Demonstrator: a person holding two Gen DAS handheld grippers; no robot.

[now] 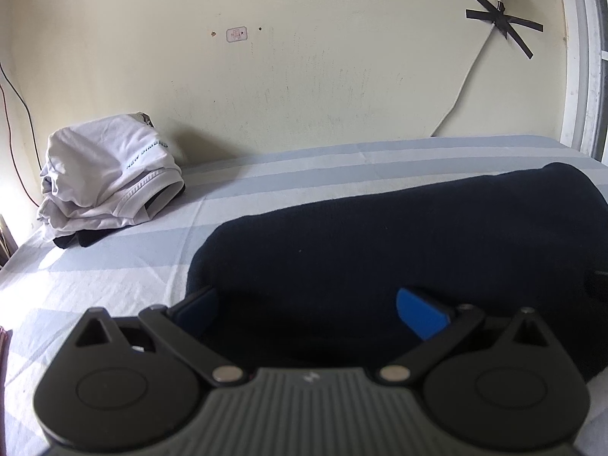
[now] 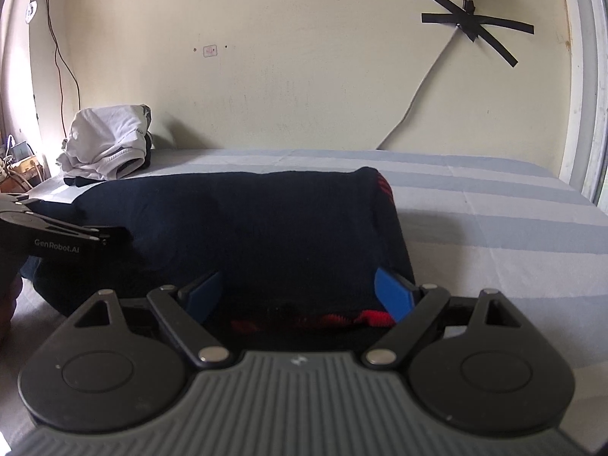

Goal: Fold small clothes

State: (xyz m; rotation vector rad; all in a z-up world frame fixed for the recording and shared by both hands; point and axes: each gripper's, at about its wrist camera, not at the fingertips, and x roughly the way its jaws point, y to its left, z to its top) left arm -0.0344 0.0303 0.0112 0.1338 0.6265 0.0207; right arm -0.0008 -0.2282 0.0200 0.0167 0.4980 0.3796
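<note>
- My right gripper (image 2: 296, 292) has its jaws wide apart, nothing pinched; left gripper (image 1: 304, 309) likewise.
- Navy garment (image 2: 247, 220) lies mid-frame on the striped bed (image 2: 494, 228), under both.
- Soft, light, floppy: I'd pinch the red-trimmed near hem (image 2: 342, 319).
- Folded white pile (image 1: 110, 174) at upper left.

Right gripper (image 2: 296, 296) wide open over near edge of dark navy knit garment with red trim (image 2: 247, 220) on blue-and-white striped bedsheet (image 2: 494, 228). Left gripper (image 2: 114, 233) at garment's left side. Crumpled white clothes pile (image 2: 106, 140) against cream wall (image 2: 304, 57).
</note>
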